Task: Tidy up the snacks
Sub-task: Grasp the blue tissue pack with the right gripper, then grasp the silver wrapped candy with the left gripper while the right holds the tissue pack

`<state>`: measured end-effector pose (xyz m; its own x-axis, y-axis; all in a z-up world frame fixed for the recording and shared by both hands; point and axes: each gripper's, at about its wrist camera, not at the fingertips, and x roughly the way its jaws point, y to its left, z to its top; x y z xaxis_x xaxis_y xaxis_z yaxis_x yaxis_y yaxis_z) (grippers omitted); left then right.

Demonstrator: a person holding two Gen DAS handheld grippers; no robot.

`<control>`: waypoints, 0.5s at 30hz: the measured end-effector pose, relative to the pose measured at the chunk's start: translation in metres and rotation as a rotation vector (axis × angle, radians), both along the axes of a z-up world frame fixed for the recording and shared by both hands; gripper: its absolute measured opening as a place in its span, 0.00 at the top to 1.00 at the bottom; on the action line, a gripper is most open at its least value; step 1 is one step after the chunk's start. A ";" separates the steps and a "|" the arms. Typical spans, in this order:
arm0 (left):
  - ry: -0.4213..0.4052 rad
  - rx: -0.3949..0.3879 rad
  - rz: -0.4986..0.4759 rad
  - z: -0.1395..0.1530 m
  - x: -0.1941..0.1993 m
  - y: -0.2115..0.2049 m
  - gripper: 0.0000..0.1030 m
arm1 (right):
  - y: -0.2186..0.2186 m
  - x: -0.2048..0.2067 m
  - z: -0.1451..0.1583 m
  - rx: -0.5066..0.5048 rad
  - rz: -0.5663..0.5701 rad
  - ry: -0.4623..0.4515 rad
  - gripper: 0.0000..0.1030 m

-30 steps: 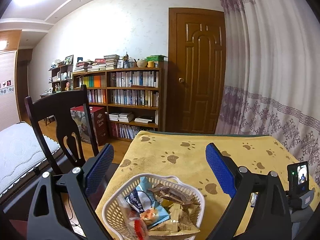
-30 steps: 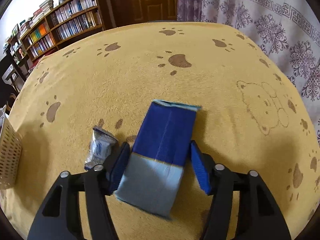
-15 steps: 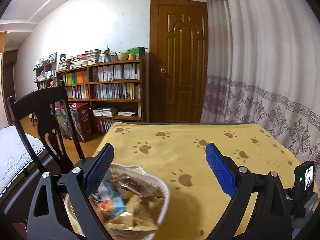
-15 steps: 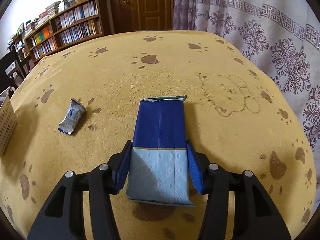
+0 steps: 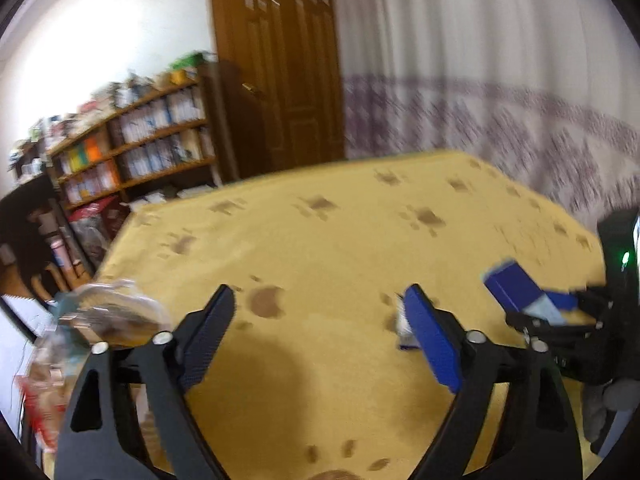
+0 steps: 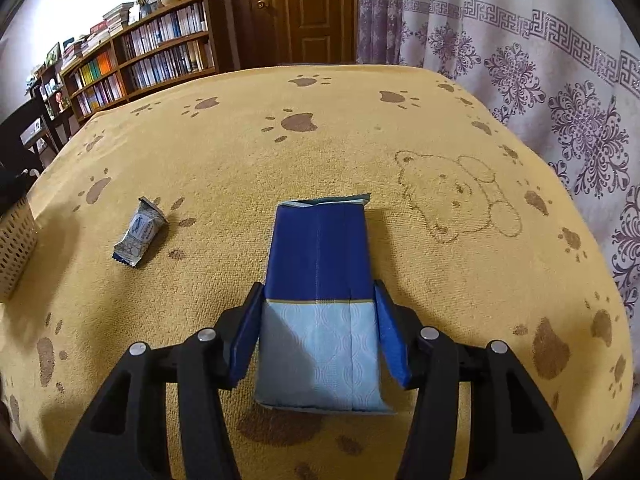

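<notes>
Basket (image 6: 14, 240): cut off at frame edge.
Small wrapper (image 6: 139, 232): print unreadable (too tiny).
Right tool (image 6: 320, 336): clamping blue packet (image 6: 320, 280).
Left tool (image 5: 320, 336): gaping, empty.

I'm seeing a yellow paw-print cloth (image 6: 248, 168) covering the table, a bear outline (image 6: 452, 200) showing on it. Behind, a bookshelf (image 6: 148, 56) is standing beside a wooden door (image 6: 304, 8), a patterned curtain (image 6: 540, 60) hanging right.
</notes>
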<state>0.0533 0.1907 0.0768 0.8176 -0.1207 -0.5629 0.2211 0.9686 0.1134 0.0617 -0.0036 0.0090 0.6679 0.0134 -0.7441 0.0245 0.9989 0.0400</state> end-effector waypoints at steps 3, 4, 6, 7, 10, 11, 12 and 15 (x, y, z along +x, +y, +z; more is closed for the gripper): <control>0.072 -0.008 -0.051 -0.019 0.015 -0.015 0.27 | -0.001 -0.001 -0.001 0.012 0.004 -0.002 0.47; 0.099 -0.008 -0.068 -0.025 0.020 -0.021 0.30 | -0.002 -0.001 -0.001 0.019 0.006 -0.003 0.47; 0.130 -0.010 -0.085 -0.033 0.026 -0.029 0.37 | -0.003 -0.002 -0.001 0.034 0.009 -0.005 0.47; 0.150 -0.009 -0.096 -0.037 0.031 -0.034 0.39 | -0.004 -0.002 -0.001 0.040 0.010 -0.006 0.47; 0.183 0.006 -0.106 -0.047 0.040 -0.043 0.45 | -0.007 -0.003 -0.001 0.063 0.013 -0.010 0.47; 0.190 0.012 -0.111 -0.049 0.043 -0.047 0.45 | -0.008 -0.003 -0.001 0.072 0.014 -0.012 0.47; 0.196 0.018 -0.114 -0.051 0.045 -0.049 0.46 | -0.008 -0.003 -0.001 0.077 0.014 -0.013 0.47; 0.222 0.027 -0.125 -0.058 0.051 -0.057 0.60 | -0.010 -0.004 -0.001 0.091 0.016 -0.015 0.47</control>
<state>0.1044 0.1338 0.0187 0.6535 -0.1960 -0.7311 0.3615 0.9294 0.0740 0.0578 -0.0133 0.0081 0.6778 0.0908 -0.7296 0.0078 0.9914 0.1306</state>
